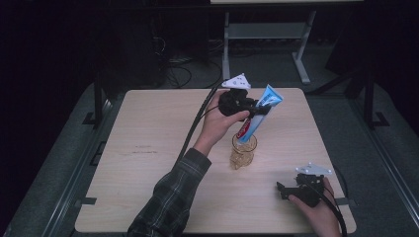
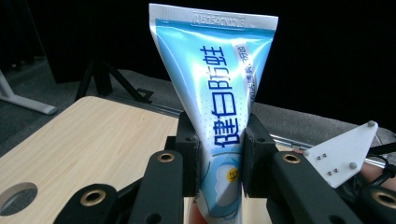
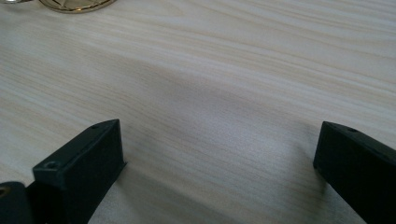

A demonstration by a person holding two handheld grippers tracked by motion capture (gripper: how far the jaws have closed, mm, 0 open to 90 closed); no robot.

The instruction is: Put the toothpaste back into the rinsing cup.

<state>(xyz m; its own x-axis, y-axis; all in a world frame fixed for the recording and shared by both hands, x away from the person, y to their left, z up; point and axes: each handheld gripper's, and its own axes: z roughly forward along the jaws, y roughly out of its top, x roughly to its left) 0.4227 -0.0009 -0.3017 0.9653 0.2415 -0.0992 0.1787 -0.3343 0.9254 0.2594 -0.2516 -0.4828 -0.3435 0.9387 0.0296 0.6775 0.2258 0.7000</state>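
A: Where did the toothpaste tube (image 2: 212,93) sit against the jaws?

B: Squarely between those of the left gripper (image 2: 219,154). The jaws stood partly closed, both pads pressed on the tube's lower half, the flat crimped end rising well above them. In the high view the same gripper (image 1: 258,109) held the tube tilted, crimp up and to the right, its lower end reaching down into the mouth of the glass cup (image 1: 243,150).

A: And the right gripper (image 3: 219,154)?

B: Its jaws stood wide apart with bare tabletop between them and nothing held. The high view showed it (image 1: 282,190) resting low near the table's (image 1: 148,148) front right corner, well apart from the cup.

A: How much room was there around the cup?

B: Plenty. It stood a little right of the table's middle, with open wood on every side; the whole left half lay bare. The right gripper sat near the front edge, close to the right edge too. A round hole (image 2: 16,197) showed in the tabletop in the left gripper view.

A: What did the tube look like?

B: Light blue and white, glossy, with dark blue Chinese lettering down its length and some red near its lower end. The cup was clear amber glass.
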